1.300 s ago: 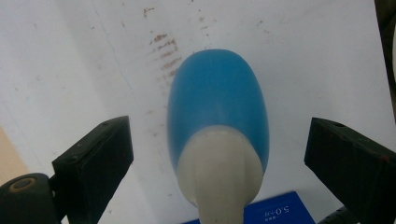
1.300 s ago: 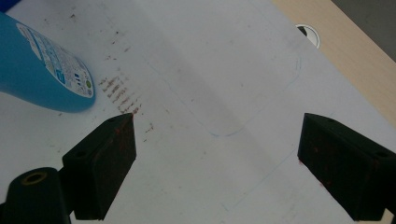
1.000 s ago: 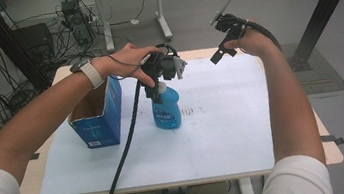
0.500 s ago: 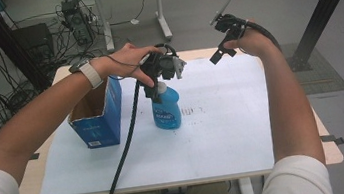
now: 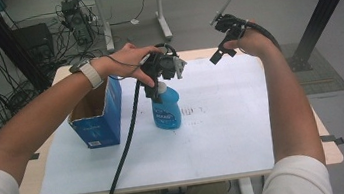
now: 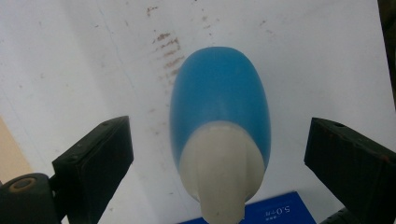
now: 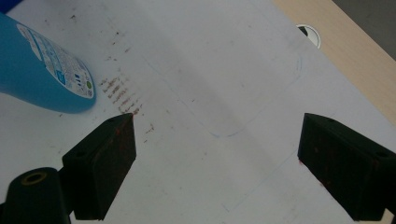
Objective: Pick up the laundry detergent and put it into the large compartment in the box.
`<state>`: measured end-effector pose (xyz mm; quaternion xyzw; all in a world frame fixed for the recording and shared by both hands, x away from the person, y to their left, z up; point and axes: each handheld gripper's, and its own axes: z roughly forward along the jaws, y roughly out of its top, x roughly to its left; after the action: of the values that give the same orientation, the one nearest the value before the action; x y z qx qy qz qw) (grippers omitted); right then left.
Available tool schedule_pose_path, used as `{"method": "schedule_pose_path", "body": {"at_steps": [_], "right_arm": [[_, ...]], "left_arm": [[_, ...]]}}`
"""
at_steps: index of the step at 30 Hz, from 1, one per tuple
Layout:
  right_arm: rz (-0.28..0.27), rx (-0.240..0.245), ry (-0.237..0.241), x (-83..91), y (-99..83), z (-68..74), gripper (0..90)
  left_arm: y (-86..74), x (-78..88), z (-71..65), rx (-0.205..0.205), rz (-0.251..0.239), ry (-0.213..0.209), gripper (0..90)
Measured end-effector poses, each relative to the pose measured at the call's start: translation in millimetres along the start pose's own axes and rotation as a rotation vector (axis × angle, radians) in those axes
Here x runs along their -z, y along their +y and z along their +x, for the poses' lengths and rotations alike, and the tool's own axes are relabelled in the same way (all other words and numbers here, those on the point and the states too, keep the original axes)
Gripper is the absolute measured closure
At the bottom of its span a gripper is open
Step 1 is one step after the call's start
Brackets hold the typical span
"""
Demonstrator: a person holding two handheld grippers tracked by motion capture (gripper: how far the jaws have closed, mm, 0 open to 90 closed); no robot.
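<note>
Blue bottle (image 5: 166, 109): upright on the white sheet (image 5: 225, 130) covering the worktop (image 5: 329, 149), just right of the open blue carton (image 5: 96, 118), white cap up.

Left tongs (image 5: 163, 73): poised directly above the bottle cap (image 6: 219, 175), pointing down. Jaws wide, one on each side of the bottle, both clear of it. Blue bottle body (image 6: 219, 100) centred between them in the left gripper view.

Right tongs (image 5: 226, 34): held above the far right part of the worktop, well apart from the bottle. Jaws wide, holding nothing, bare sheet (image 7: 224, 93) between them. Bottle label (image 7: 56, 58) at upper left of the right gripper view.
</note>
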<state>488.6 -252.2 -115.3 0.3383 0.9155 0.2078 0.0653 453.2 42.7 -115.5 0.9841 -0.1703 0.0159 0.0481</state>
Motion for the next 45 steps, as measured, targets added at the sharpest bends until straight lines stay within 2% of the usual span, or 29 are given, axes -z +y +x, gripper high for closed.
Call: {"method": "schedule_pose_path", "body": {"at_steps": [25,45], "right_arm": [[0.001,0.001,0.001,-1.3,-1.3,-1.1,11.5],[0.001,0.002,-0.003,-2.7,-0.9,0.5,11.5]], "left_arm": [[-0.5,-1.5,0.6,-0.004,0.006,0.006,8.6],[5.3,-12.7,0.3,-0.010,0.020,0.006,8.8]]}}
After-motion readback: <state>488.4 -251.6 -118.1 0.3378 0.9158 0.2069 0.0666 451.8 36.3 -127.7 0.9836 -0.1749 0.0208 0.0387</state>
